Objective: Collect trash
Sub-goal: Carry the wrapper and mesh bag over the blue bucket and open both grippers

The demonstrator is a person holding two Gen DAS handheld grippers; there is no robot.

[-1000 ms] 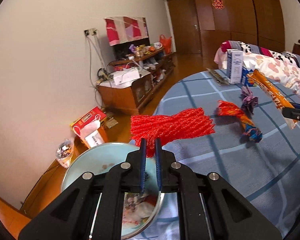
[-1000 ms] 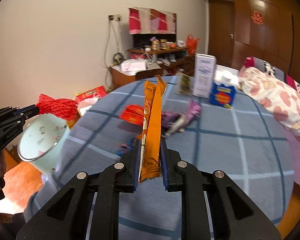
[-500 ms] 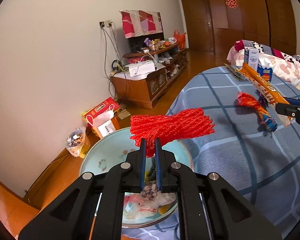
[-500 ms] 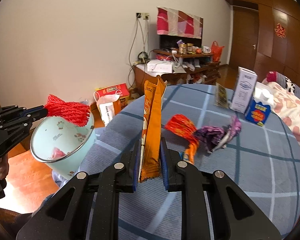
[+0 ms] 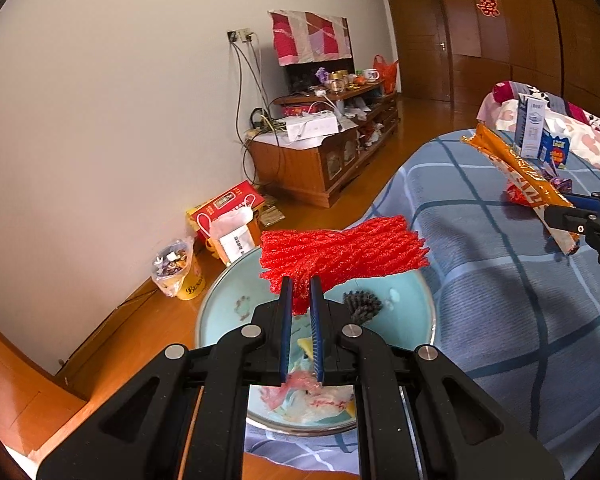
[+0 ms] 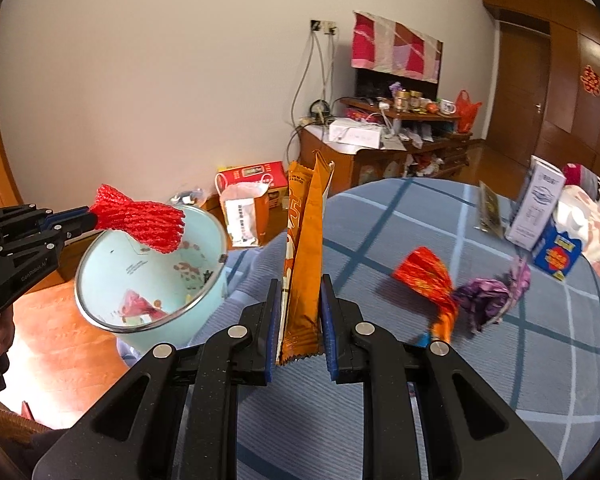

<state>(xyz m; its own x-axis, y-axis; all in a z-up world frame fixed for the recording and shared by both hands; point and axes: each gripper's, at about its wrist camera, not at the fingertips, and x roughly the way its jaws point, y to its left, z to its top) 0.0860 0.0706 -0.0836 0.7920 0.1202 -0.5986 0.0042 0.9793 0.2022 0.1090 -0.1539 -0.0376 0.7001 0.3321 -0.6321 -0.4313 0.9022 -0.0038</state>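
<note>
My left gripper [image 5: 300,288] is shut on a red foam net [image 5: 342,250] and holds it over the open pale blue trash bin [image 5: 224,300], which holds some scraps. The net [image 6: 140,220] and bin [image 6: 96,252] also show at the left of the right wrist view. My right gripper [image 6: 300,284] is shut on a long orange snack wrapper [image 6: 304,248], held upright above the blue checked tablecloth [image 6: 500,380]. The wrapper [image 5: 520,176] also shows at the right of the left wrist view.
A red-orange wrapper [image 6: 428,276] and a purple wrapper [image 6: 488,296] lie on the table. A white carton [image 6: 536,204] and a blue box [image 6: 558,254] stand at its far side. A wooden cabinet [image 5: 320,164] and a red box [image 5: 228,216] stand by the wall.
Both grippers have moved left toward the bin. The red net is now over the bin's opening, and the orange wrapper has come closer to the table's left edge.
</note>
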